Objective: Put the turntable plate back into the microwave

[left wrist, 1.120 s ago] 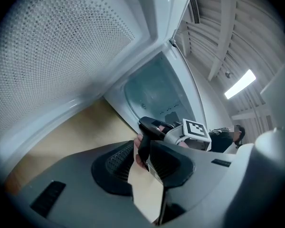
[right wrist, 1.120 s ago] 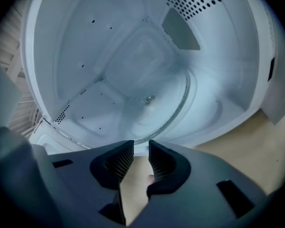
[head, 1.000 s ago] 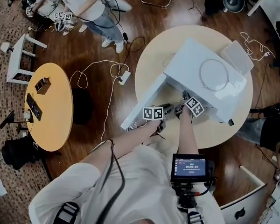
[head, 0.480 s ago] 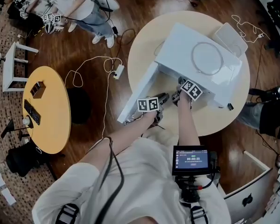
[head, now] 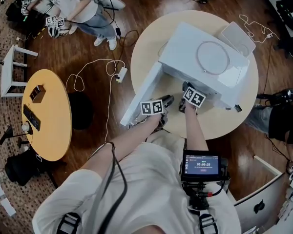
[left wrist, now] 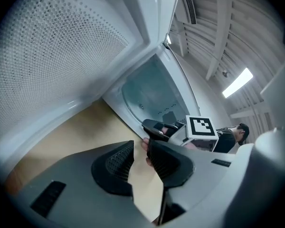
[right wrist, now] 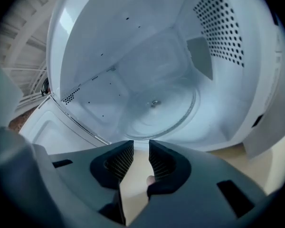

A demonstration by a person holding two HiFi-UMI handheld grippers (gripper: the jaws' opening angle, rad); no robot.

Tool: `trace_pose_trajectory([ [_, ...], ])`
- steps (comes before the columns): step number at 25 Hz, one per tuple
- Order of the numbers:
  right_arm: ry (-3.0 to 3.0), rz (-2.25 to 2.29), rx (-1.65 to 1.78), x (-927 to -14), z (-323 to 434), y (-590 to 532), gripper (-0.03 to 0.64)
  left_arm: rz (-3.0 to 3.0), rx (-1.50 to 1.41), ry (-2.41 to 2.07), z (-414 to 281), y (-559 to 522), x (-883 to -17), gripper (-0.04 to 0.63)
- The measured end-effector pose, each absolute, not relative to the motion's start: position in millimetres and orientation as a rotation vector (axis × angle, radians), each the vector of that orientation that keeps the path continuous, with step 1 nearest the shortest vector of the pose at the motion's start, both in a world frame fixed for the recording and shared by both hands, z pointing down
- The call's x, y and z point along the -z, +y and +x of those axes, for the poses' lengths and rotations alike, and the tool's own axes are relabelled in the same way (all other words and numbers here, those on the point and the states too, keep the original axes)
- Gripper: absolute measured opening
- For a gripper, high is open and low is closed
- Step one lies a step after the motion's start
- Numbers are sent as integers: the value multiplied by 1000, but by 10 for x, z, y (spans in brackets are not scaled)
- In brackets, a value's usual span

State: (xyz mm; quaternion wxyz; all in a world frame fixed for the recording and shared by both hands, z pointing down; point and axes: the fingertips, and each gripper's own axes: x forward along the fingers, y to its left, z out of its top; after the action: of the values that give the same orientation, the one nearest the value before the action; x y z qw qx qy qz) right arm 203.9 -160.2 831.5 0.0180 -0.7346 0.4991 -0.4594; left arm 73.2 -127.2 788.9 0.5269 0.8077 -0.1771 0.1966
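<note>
White microwave (head: 185,52) sits on the round beige counter (head: 151,38) with its door (head: 141,96) swung fully out to the left, so the mouth is wide open. The turntable plate (right wrist: 156,109) looks to lie flat on the cavity floor, centred on the hub. Its rim stops short of the front sill and stands clear of the side and back walls, but the glass is clear and the edge faint. There is open room above the plate. A thin round outline (head: 213,58) shows on the microwave roof in the head view; I cannot tell what it is.

Left claw (left wrist: 140,148): jaws apart, nothing between them, bare counter below. It sits in front of the sill, beside the door's perforated inner face.

Right claw (right wrist: 141,148): jaws apart and empty, at the cavity mouth facing the plate, not touching it. The two claws are side by side, near each other but apart.
</note>
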Motion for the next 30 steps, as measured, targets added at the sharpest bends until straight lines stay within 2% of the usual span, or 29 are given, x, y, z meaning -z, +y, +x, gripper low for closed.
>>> trace_pose_trajectory([
  [19,1505,-2274,1445,-8478,2130,-1798,103,1964,-466,-419,639,-1256,-7818,92],
  [22,1512,-2233,1448,-8475,1955,-1770,103,1948,-483,-437,495,-1241,-7872,92],
  [30,1646,-2269,1295,-7944,1840,-1366,104,1974,-426,-341,772,-1185,-7636,92],
])
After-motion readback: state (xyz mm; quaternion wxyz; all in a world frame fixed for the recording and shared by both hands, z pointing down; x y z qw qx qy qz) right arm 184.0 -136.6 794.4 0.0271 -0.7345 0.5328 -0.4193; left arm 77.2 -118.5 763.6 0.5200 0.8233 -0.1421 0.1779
